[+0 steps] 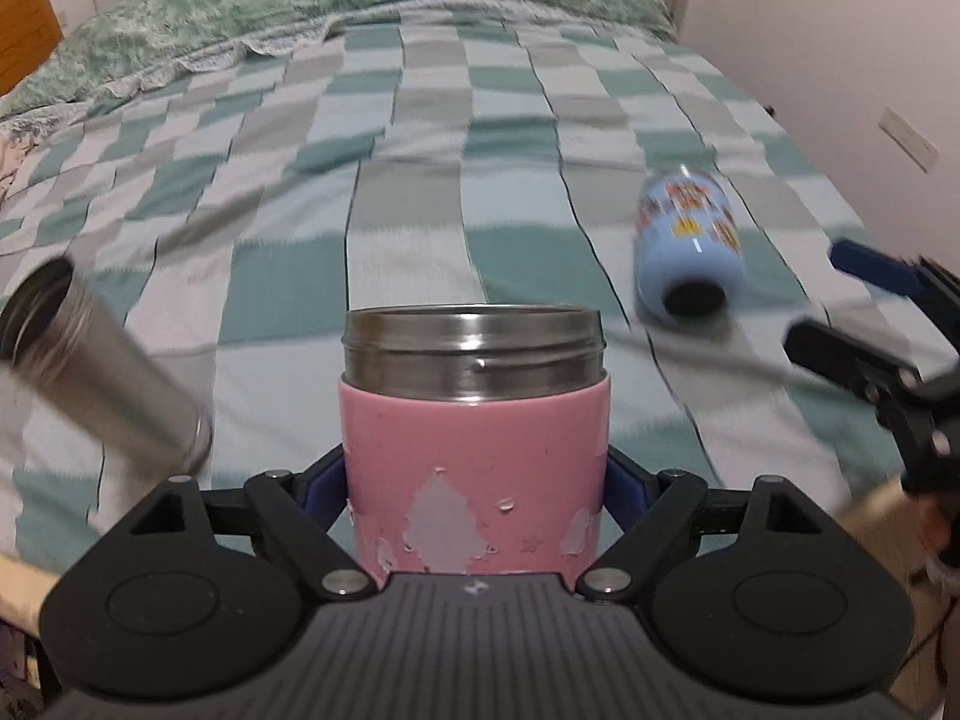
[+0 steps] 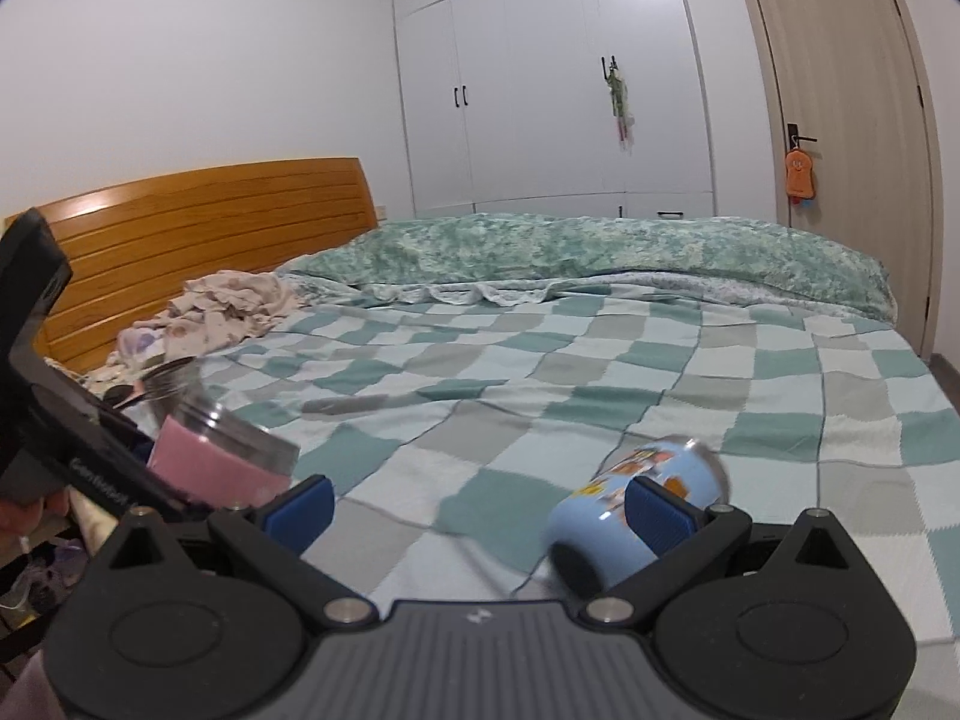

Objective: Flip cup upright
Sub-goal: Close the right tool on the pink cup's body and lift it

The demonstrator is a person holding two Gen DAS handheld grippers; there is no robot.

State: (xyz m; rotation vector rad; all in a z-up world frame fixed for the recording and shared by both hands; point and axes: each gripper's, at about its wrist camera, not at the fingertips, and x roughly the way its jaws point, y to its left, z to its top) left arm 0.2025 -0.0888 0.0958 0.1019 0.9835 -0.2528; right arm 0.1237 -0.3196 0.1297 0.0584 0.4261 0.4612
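My left gripper (image 1: 477, 483) is shut on a pink cup (image 1: 474, 450) with a steel rim, its open mouth up in the left wrist view. The same cup (image 2: 210, 456) shows tilted at the left of the right wrist view. A light blue printed cup (image 1: 687, 243) lies on its side on the checked bedspread (image 1: 420, 228), dark base toward me. In the right wrist view it (image 2: 630, 516) lies just past my right gripper (image 2: 480, 513), which is open and empty, its right pad (image 2: 657, 519) in front of the cup. The right gripper (image 1: 840, 306) shows at the right edge.
A steel cup (image 1: 102, 372) lies on its side at the left, mouth away from me. A green quilt (image 2: 600, 252) lies along the far side of the bed. Crumpled clothes (image 2: 222, 312) sit by the wooden headboard (image 2: 198, 228). A wardrobe and door stand behind.
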